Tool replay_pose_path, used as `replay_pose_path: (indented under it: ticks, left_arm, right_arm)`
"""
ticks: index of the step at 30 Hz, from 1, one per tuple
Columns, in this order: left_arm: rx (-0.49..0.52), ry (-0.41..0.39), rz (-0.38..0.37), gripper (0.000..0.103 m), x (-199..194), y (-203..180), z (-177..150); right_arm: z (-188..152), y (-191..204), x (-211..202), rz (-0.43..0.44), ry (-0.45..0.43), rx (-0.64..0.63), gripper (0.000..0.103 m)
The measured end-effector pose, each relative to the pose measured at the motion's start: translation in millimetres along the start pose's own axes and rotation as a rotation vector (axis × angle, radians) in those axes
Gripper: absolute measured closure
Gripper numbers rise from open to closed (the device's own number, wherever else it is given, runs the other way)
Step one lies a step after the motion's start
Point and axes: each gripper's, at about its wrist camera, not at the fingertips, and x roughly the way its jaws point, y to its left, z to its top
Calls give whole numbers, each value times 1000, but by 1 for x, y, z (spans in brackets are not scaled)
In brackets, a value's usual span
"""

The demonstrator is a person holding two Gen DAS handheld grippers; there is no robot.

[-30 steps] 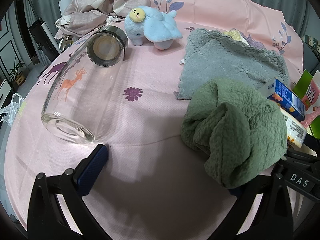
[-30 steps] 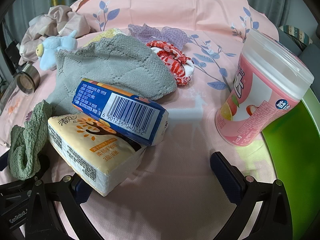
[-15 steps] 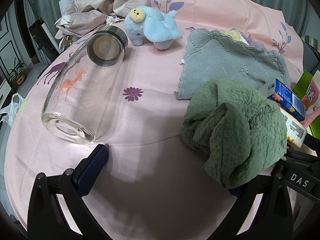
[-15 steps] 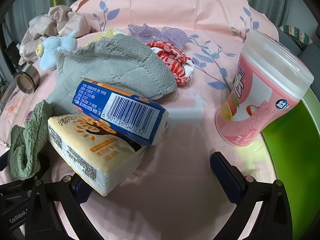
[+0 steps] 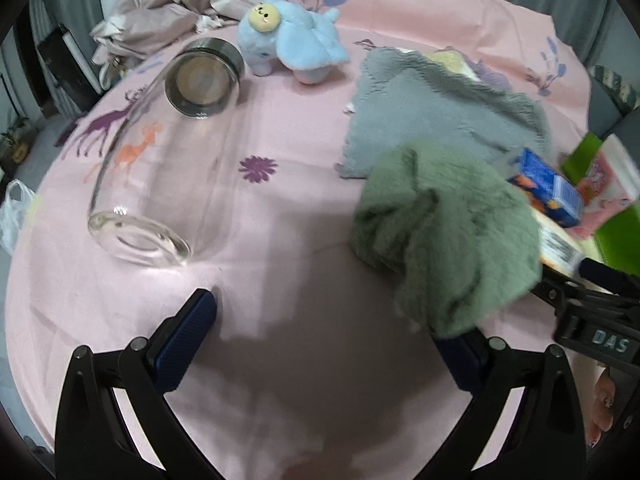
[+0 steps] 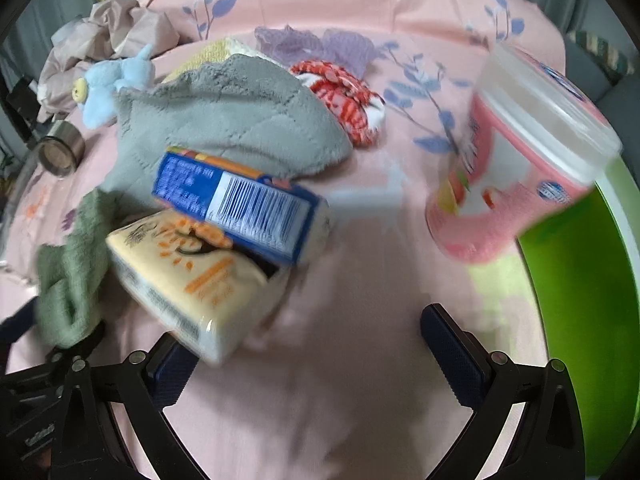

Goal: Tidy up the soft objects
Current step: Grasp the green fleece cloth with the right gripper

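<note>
Green towel (image 5: 444, 236) drapes left gripper (image 5: 332, 336) right finger; tissue pack (image 6: 188, 280) before right gripper (image 6: 312, 344); both fingers wide.

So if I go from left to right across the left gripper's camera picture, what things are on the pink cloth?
Glass jar lying on its side → blue plush toy → green towel → blue box.

two towels (image 5: 444, 236), one plush (image 5: 292, 50), one jar (image 5: 168, 148)
</note>
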Motion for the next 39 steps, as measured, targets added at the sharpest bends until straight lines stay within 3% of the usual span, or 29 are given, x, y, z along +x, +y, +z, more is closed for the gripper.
replay_pose_path:
  ticks: [4, 9, 13, 15, 17, 21, 23, 24, 25, 26, 27, 32, 39]
  left_arm:
    - [-52, -43, -149, 1, -23, 5, -4]
    - [-85, -83, -264, 2, -36, 7, -4]
    - [-132, -42, -325, 10, -26, 3, 1]
    - [-151, -11, -367, 21, -19, 2, 2]
    - [-181, -1, -375, 31, -14, 2, 1]
    - [-187, -22, -378, 49, -11, 1, 4]
    - [-201, -13, -403, 78, -7, 1, 5]
    - [-216, 2, -425, 81, -3, 4, 3]
    - [-228, 10, -435, 85, 0, 5, 3]
    - [-227, 3, -427, 88, 0, 4, 2]
    - [-214, -8, -418, 89, -2, 2, 2]
    - [-128, -82, -426, 92, -22, -10, 4]
    - [41, -300, -516, 92, -106, -44, 7]
  right_arm:
    - [-5, -3, -39, 94, -78, 12, 0]
    - [2, 9, -82, 251, -153, -7, 0]
    - [31, 36, -79, 456, -113, -31, 14]
    - [39, 51, -66, 465, -85, -47, 24]
    - [47, 66, -46, 416, -31, -64, 40]
    - [46, 76, -11, 430, 45, -72, 44]
    - [41, 80, -4, 460, 47, -95, 46]
    - [39, 82, 0, 463, 58, -106, 51]
    - [37, 85, 6, 462, 83, -113, 64]
    - [34, 81, 8, 459, 101, -109, 74]
    - [32, 80, 10, 462, 110, -104, 76]
    - [20, 70, -7, 492, 52, -73, 79]
    - [8, 28, -100, 539, -195, -2, 79]
